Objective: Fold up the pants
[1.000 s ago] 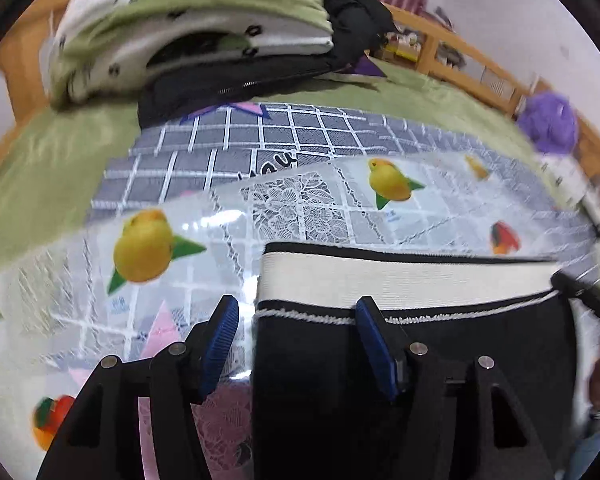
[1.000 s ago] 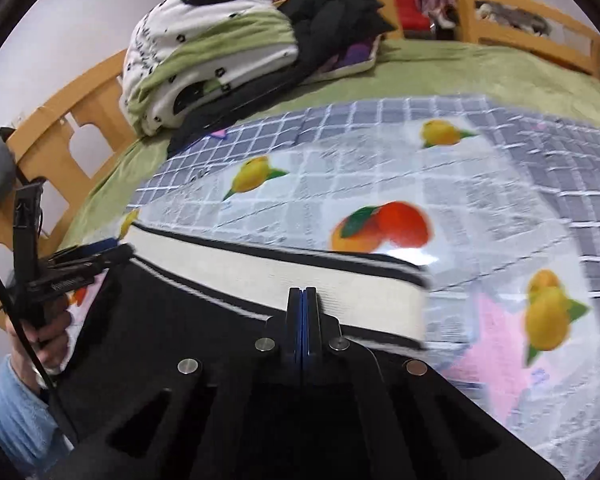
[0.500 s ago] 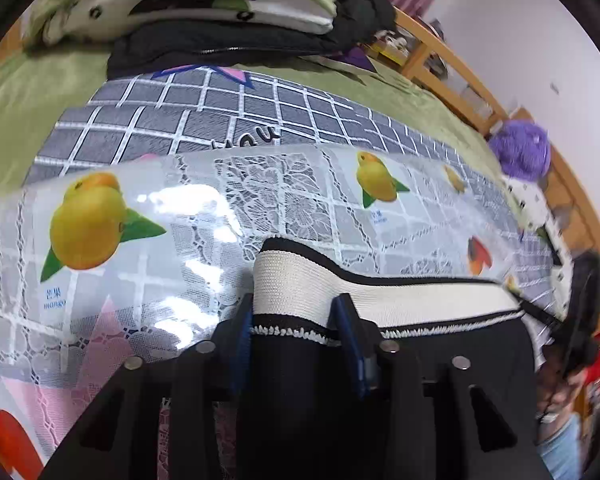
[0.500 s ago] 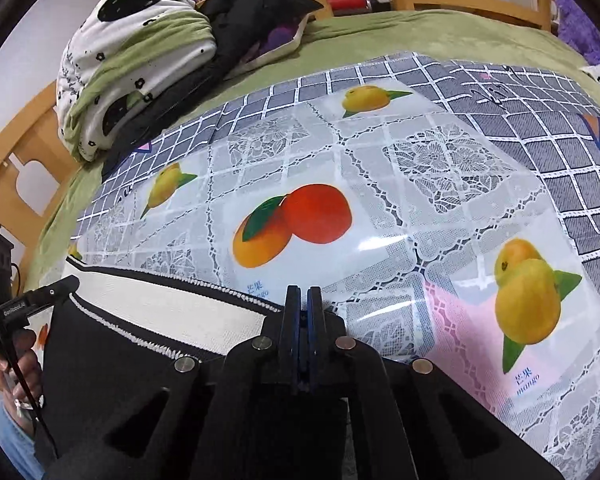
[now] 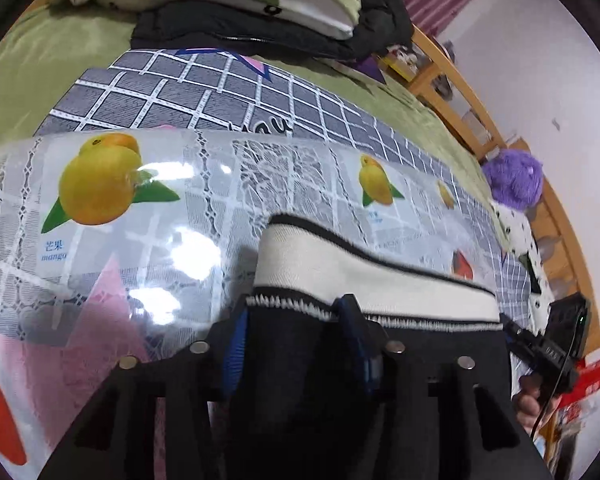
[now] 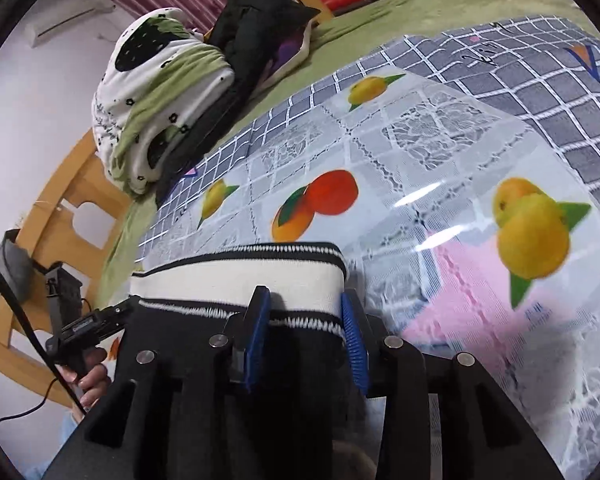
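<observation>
Black pants with a cream waistband lie flat on a fruit-print plastic cloth. My left gripper is shut on the left corner just below the waistband, with black fabric bunched between its blue pads. In the right wrist view the same pants and waistband fill the lower left. My right gripper sits over the right waistband corner. Its jaws are opening, with the fabric between the pads and no visible pinch.
A pile of white-and-green bedding and a black jacket sits at the far end of the green bed. A wooden bed rail runs along the side. A purple plush lies at the far right. A grey checked sheet lies under the plastic cloth.
The left jaws closed from wide apart onto the waistband corner. The right jaws, shut before, have parted. Both grippers dropped closer to the cloth and rolled.
</observation>
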Motion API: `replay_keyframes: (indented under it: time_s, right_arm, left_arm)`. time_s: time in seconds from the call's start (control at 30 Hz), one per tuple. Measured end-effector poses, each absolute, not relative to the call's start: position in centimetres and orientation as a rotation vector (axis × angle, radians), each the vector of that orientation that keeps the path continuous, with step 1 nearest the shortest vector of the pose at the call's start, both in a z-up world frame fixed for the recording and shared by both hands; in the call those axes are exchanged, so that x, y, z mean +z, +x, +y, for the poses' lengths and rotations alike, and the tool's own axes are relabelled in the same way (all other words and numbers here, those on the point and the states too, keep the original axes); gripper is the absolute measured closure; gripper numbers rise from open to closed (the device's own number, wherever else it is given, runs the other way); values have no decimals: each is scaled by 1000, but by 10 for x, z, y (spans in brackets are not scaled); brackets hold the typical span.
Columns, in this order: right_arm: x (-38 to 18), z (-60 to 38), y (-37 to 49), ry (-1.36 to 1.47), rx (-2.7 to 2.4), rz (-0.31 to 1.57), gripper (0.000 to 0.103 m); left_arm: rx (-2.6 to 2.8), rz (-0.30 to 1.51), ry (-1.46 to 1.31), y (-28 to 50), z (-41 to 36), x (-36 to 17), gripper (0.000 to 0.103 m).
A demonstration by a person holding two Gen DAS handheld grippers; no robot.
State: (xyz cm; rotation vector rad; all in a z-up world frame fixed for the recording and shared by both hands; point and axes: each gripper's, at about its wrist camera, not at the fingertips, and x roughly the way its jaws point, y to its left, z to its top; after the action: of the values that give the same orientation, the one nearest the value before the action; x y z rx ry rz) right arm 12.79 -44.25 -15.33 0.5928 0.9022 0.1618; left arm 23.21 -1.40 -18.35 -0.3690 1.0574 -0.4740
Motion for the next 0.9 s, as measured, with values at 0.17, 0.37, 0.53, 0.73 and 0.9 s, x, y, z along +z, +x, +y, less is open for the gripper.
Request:
replay_keyframes:
  time_s: [0.17,0.37,0.53,0.73,0.9]
  right_arm:
    - [-137,-450,122,621,207,822,85]
    - [-161,-454,133,663,175,918,79]
    - [-141,-442,113,555,155,917,66]
    - [-151,-445,82,654,170,955,66]
    - [-155,-440,43,670,194,976,66]
  left_arm:
    - [-517,1008,-434,230,-6,-170,75]
    - [-473,1057,-407,235,-14,-184,64]
    - [-466,1095,-397,216,-6,-179,59]
    - [-439,1138,-406,190,6,-179,58]
    - [-451,1170,-367,157,13,-183,58]
